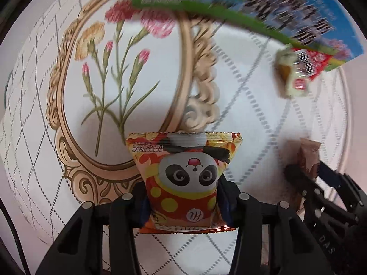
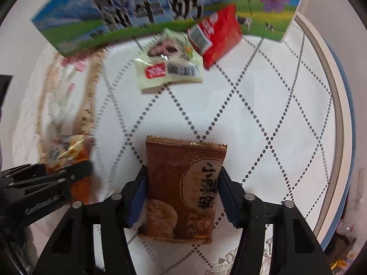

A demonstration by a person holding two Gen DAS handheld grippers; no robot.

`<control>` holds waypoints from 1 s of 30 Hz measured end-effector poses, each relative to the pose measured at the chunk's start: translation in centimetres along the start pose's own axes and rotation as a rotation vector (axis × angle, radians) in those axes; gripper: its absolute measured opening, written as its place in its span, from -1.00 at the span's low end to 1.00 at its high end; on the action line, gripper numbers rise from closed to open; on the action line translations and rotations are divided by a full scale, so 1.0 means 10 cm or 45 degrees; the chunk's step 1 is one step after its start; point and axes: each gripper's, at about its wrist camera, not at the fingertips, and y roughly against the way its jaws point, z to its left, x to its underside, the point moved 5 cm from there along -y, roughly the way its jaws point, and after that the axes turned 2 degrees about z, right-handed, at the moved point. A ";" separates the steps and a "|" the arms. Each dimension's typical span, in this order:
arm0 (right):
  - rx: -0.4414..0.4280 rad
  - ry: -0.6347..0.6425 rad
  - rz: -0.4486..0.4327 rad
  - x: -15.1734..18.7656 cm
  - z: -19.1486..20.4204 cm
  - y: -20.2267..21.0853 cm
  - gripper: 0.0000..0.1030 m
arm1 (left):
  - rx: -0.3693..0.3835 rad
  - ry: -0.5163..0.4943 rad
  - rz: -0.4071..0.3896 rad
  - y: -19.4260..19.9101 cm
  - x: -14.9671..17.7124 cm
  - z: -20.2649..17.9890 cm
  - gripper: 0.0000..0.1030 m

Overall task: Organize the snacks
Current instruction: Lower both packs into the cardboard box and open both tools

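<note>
Blue-and-green printed carton (image 1: pixel 286 9): motion-blurred, cut off at top edge.
Red foil packet (image 1: pixel 309 63): blurred, partly under carton.

Both the left gripper (image 1: pixel 183 197) and right gripper (image 2: pixel 181 194) have black angular linkages, silver rivets, blue finger pads (image 2: pixel 137 197) and faint white lettering.

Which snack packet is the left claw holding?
The orange panda packet, pinched in the left claw; the brown packet is in the right claw.
</note>
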 end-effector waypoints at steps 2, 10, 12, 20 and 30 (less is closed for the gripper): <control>-0.048 0.005 -0.029 -0.03 -0.02 0.19 0.15 | 0.030 -0.024 -0.033 0.20 -0.05 -0.13 -0.15; -0.235 0.022 -0.214 -0.69 -0.10 1.14 0.15 | 0.236 -0.060 -0.240 1.40 -0.67 -0.59 -0.15; -0.272 0.025 -0.278 -0.95 -0.16 1.40 0.15 | 0.245 -0.058 -0.291 1.60 -0.93 -0.63 -0.15; -0.274 0.038 -0.412 -2.12 -0.19 1.58 0.15 | 0.153 -0.011 -0.277 1.55 -1.96 -0.39 -0.15; -0.189 0.098 -0.241 -2.53 -0.09 0.83 0.15 | 0.073 0.041 -0.118 0.82 -2.41 -0.19 -0.14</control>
